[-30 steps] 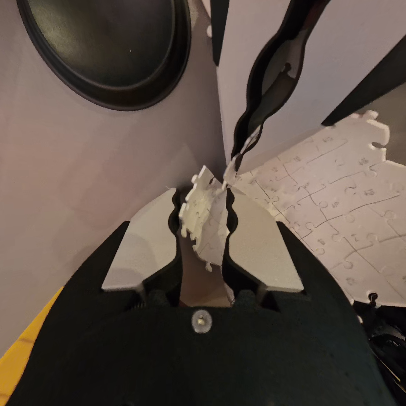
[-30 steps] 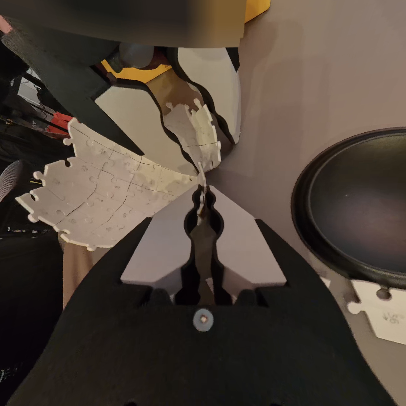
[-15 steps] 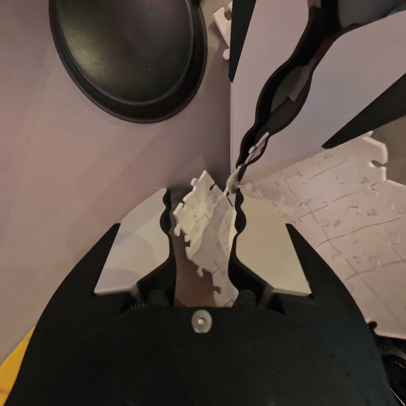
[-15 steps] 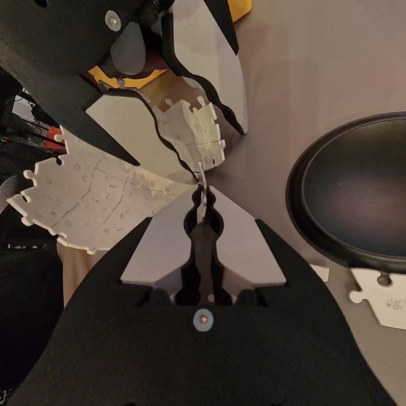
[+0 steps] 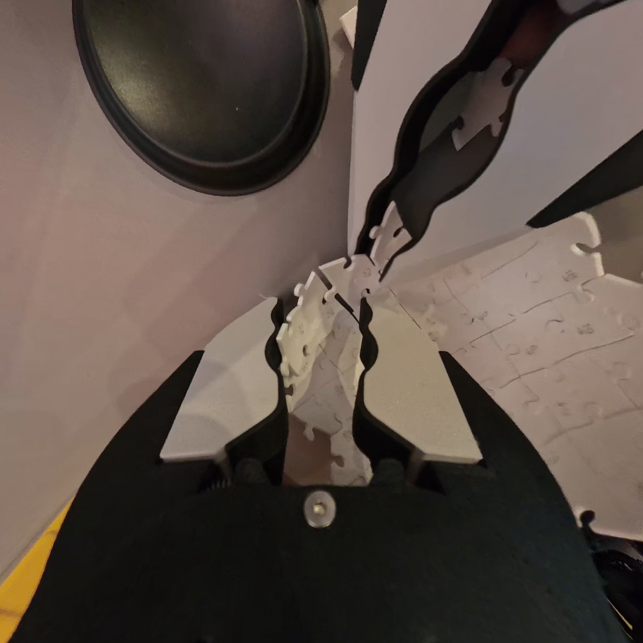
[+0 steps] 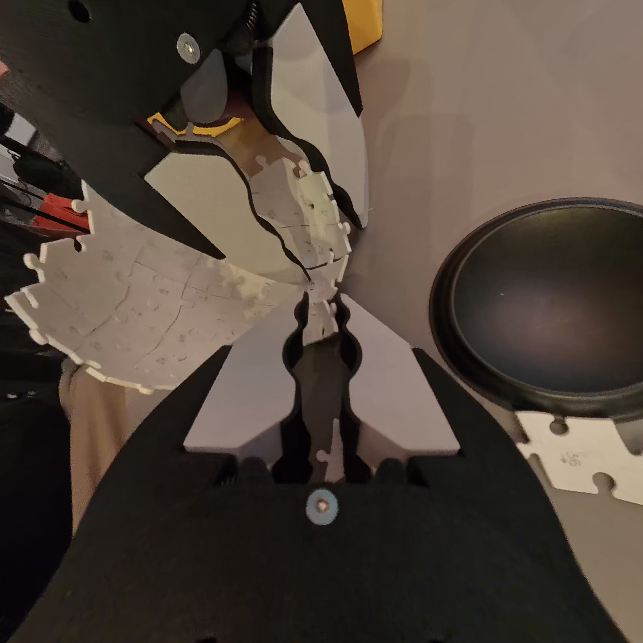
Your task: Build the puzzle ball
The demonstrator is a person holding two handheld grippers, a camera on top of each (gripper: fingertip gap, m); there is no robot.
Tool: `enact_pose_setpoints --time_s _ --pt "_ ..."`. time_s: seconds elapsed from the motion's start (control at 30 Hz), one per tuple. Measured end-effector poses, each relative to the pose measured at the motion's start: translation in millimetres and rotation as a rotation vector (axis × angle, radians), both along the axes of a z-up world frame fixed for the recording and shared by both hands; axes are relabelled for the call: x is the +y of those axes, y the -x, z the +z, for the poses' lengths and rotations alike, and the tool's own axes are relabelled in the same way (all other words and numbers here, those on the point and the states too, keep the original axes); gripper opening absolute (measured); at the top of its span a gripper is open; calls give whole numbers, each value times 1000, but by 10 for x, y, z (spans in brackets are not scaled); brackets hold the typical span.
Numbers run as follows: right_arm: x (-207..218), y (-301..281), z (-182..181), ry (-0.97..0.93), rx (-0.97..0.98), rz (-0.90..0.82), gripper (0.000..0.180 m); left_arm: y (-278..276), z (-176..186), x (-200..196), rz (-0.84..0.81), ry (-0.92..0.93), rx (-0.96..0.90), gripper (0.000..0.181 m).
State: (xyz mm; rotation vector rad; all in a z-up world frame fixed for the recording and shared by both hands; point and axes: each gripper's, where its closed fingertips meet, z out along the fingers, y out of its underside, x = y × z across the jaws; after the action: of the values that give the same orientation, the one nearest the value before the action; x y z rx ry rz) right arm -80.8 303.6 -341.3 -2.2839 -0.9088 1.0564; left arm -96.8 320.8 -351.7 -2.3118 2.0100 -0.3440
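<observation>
The grey bench [image 5: 104, 313] carries a black bowl [image 5: 208, 94], and above it hangs the curved shell of joined white pieces [image 5: 522, 348], thin, light and likely to pop apart at its seams if bent. The left gripper [image 5: 320, 348] has its jaws clenched on the shell's narrow strip [image 5: 309, 334], best held flat across joined pieces. The right gripper [image 6: 322, 313] pinches a single small piece [image 6: 322, 318] at the shell's edge; grip its body, not the fragile tabs.

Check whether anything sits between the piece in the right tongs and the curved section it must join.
Nothing visible does. The small piece in the right tongs already meets the tip of the curved section held by the left tongs; the black bowl sits off to the side.
</observation>
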Motion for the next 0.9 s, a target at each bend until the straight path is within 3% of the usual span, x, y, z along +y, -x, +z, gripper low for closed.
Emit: enact_pose_setpoints --time_s 0.4,0.63,0.9 --pt "33 -22 -23 -82 -86 41 5 -1 1 -2 0 6 10 42" --pt "39 -27 -38 -86 -83 35 6 14 7 82 57 -18 -23 55" --pt "40 -15 -47 -75 -89 35 7 33 55 190 104 -53 -32 56"
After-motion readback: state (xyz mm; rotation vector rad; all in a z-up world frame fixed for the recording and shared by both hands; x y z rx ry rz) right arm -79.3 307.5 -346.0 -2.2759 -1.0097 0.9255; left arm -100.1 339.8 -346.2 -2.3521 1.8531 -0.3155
